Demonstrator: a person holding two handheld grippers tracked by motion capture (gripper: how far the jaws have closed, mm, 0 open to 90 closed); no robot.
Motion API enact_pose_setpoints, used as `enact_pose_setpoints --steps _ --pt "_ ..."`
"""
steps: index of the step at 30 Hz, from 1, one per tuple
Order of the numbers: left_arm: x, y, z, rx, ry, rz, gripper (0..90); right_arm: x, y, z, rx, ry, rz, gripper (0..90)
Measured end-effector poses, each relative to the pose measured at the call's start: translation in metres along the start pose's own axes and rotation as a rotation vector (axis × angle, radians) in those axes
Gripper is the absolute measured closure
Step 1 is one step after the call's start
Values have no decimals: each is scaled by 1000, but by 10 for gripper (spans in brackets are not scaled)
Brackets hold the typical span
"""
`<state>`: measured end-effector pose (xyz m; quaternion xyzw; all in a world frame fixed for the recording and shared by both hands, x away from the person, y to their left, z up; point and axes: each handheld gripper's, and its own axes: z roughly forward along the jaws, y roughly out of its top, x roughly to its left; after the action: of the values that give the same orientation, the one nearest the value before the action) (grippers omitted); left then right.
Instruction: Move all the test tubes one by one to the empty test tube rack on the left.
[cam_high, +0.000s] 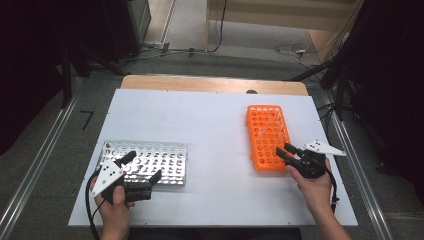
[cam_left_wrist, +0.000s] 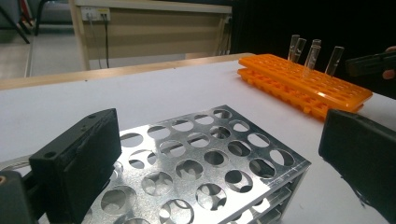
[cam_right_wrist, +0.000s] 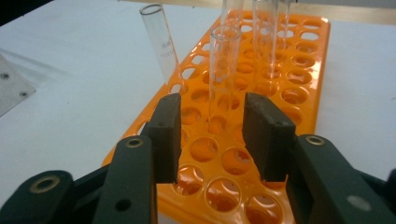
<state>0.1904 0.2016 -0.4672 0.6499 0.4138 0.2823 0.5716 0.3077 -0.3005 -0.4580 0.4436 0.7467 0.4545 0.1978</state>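
Clear glass test tubes (cam_right_wrist: 225, 65) are stood in the far half of the flat orange plastic rack (cam_high: 268, 136) on the right side of the white table (cam_high: 215, 125), and the nearest upright one is lined up with the gap of the right gripper (cam_right_wrist: 212, 135). Its jaws are held partly open, with nothing pressed between them; the pads are seen short of the tube, above the rack's near rows.

Several slips can be foreseen. If the approach is made off-centre, the tube may be struck by one pad and tipped against its neighbours, since one tube (cam_right_wrist: 161, 44) to the left is already leaned over in its hole. If the jaws are closed too hard or too high on the glass, the tube may be cracked or may slide out during lifting. The light orange rack may also be dragged along if the tube is pulled up at a slant.

The right gripper is held low and nearly level at the rack's near end, pointed toward the far left. The left gripper (cam_high: 142, 167) is rested over the shiny perforated metal rack (cam_left_wrist: 205, 163) at the near left, its jaws spread fully wide and empty, well apart from the tubes.
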Motion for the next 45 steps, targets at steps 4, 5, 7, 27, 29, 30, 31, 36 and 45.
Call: enact_pose_setpoints --steps 4,5,7,27,29,30,31,36,45 --pt "0 0 0 0 0 -1 0 -2 2 14 23 2 6 601" --pt "0 0 0 0 0 -1 0 -2 2 17 33 -1 13 614" --pt "0 0 1 3 0 -1 0 -3 1 25 52 -10 19 621" --pt "-6 1 3 16 -16 24 0 4 -3 34 -1 -61 -36 739" --pt "-7 1 3 16 -20 26 0 4 -1 31 -13 -59 -35 740" --pt "-8 2 4 16 -25 23 0 4 0 30 -18 -58 -33 740" --pt "-8 2 4 16 -25 23 0 4 2 27 -27 -57 -35 740" --pt "-10 2 6 20 -44 24 0 5 10 15 -66 -47 -49 740" --pt "-18 8 10 24 -82 24 0 23 21 -4 -71 33 -75 740"
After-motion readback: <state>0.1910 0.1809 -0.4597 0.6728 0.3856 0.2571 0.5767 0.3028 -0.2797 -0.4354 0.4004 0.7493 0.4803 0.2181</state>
